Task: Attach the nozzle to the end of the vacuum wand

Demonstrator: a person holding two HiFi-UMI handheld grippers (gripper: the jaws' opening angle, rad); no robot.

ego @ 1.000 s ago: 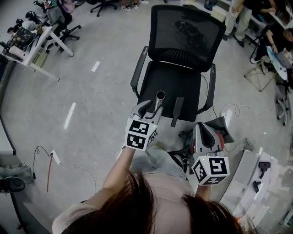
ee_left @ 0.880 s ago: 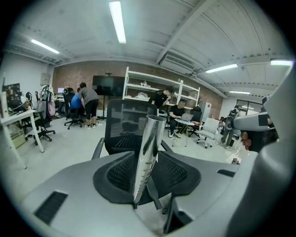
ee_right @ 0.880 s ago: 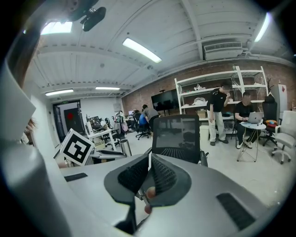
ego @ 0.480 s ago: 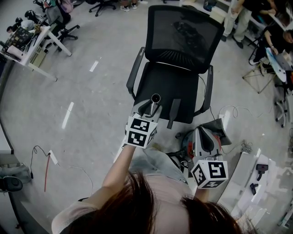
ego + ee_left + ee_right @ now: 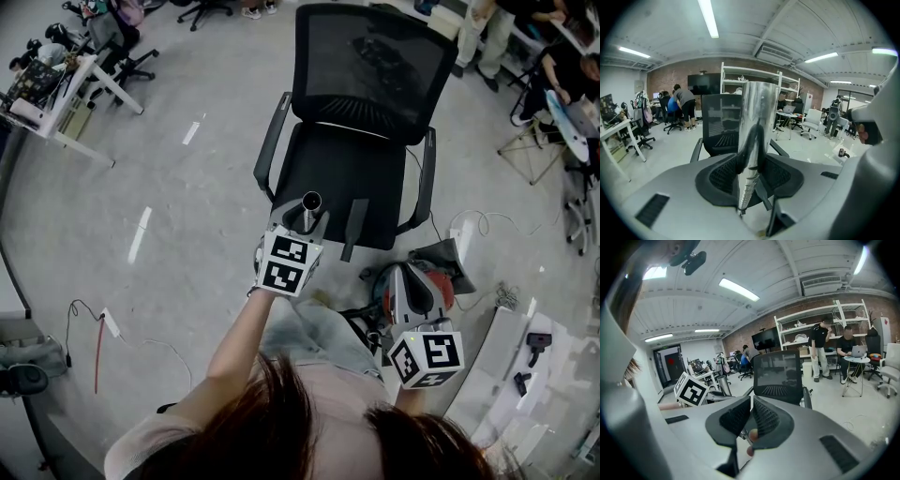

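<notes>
The shiny metal vacuum wand stands upright between the pads of my left gripper, just in front of the black office chair's seat. From the left gripper view the wand fills the gap of the left gripper; the jaws have just been opening slightly but the pads still press on it. A long black nozzle lies on the seat's front edge, right of the wand. My right gripper hovers shut and empty over a red vacuum body; its pads meet.
The black mesh office chair stands straight ahead. Cables trail on the floor to the right. A white shelf with black parts sits at the lower right. Desks and people stand at the room's edges.
My left gripper has sunk a little with the wand and shifted toward the seat's front left. The right gripper has dropped slightly.
</notes>
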